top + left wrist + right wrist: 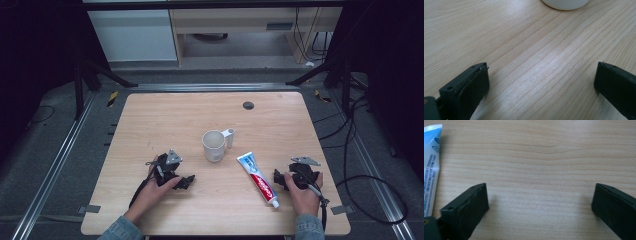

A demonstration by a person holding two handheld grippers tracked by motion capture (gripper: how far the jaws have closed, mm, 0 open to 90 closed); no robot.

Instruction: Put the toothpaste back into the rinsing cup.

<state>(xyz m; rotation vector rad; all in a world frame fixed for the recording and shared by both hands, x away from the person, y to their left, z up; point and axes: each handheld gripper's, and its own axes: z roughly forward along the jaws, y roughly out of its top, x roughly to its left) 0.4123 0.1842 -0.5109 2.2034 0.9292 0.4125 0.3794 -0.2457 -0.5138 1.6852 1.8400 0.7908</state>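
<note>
Both grippers, left and right, wide and empty on counter; right may shove toothpaste tube sideways when closing.

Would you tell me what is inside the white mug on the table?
The white mug looks empty: the high view shows only its pale inner wall. Its bottom is hidden by the near rim, so something small there cannot be ruled out.

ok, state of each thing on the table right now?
Mug: upright, looks empty, handle toward the far right.
Toothpaste tube: lying flat, cap on, cap end toward the person.
Left gripper: open, nothing between the jaws, low over the table.
Right gripper: open, nothing between the jaws, beside the tube.
</note>
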